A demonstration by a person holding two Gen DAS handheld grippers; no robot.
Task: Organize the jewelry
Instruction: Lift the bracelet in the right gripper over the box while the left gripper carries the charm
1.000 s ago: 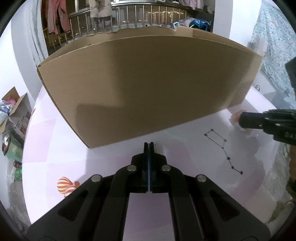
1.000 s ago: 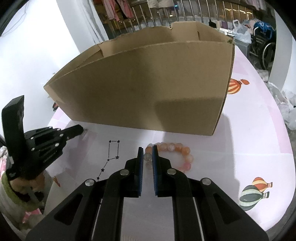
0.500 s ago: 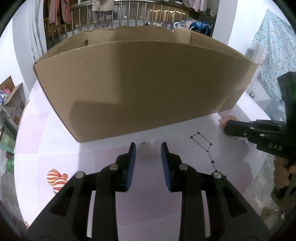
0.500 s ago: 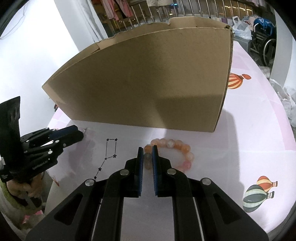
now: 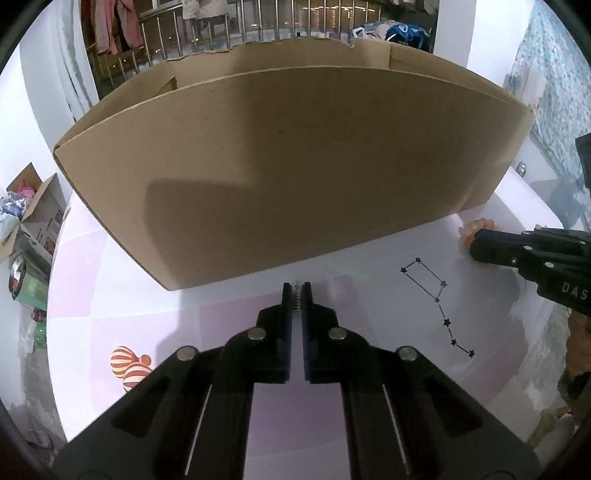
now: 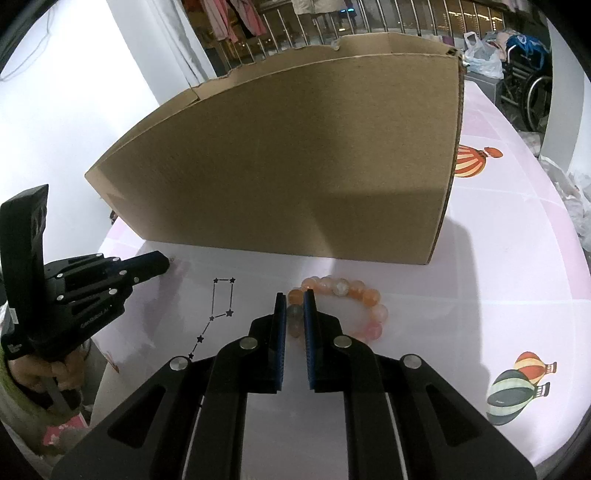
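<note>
A big cardboard box [image 5: 295, 166] stands on the pale pink tablecloth [image 5: 369, 332], filling the far side of both views. Just before its front wall, my left gripper [image 5: 296, 290] is shut on a small ridged silver piece [image 5: 296, 300] that sits at the cloth. In the right wrist view that same left gripper [image 6: 162, 260] reaches in from the left. My right gripper [image 6: 294, 301] is shut on a bracelet [image 6: 354, 291] of orange and pink beads lying on the cloth, with a greyish bead between the pads. The right gripper [image 5: 480, 243] also shows at the right edge of the left wrist view.
The cloth carries a printed star constellation [image 6: 221, 306] between the two grippers and striped balloon prints [image 5: 129, 365] [image 6: 517, 384]. The cardboard box [image 6: 295, 166] blocks the way forward. Open cartons [image 5: 33, 218] sit on the floor at the left, and a railing with hanging clothes [image 5: 221, 22] runs behind.
The left gripper drew back and opened around the silver piece lying before the box, then shut on it. The right gripper stayed shut on the bracelet.
</note>
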